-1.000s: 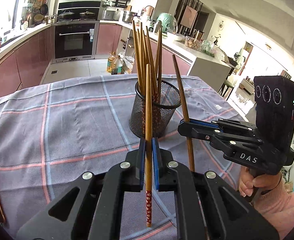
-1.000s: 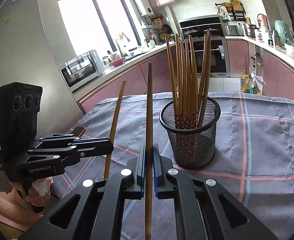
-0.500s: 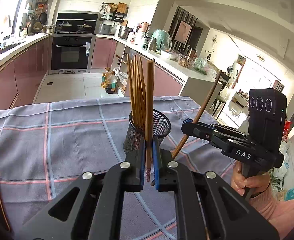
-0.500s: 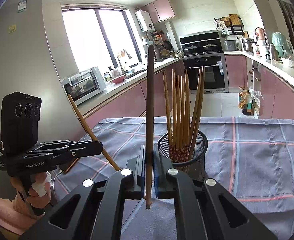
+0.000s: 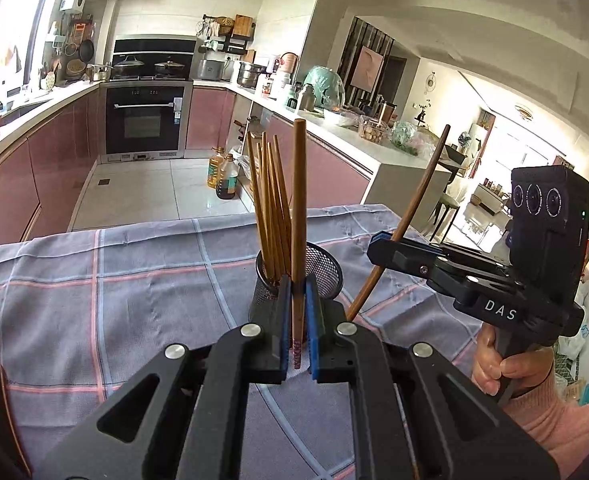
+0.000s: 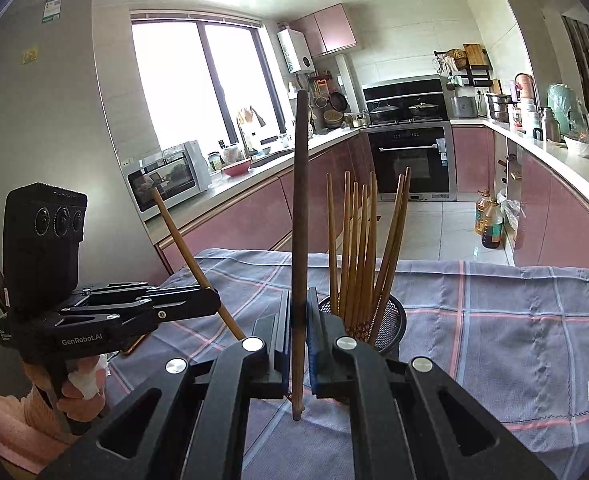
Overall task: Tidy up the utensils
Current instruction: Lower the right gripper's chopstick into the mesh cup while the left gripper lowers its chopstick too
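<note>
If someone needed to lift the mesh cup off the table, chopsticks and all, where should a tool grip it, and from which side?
Probably by the rim of the mesh cup, one finger inside and one outside, coming from above on the open side away from the chopsticks. They lean in a bundle toward one wall, and both tools, left and right, already hold a chopstick each.

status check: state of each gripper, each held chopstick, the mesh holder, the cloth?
left gripper: shut on light chopstick
right gripper: shut on dark chopstick
light chopstick: upright, above table
dark chopstick: upright, above table
mesh holder: upright, holds several chopsticks
checked cloth: spread over table
</note>
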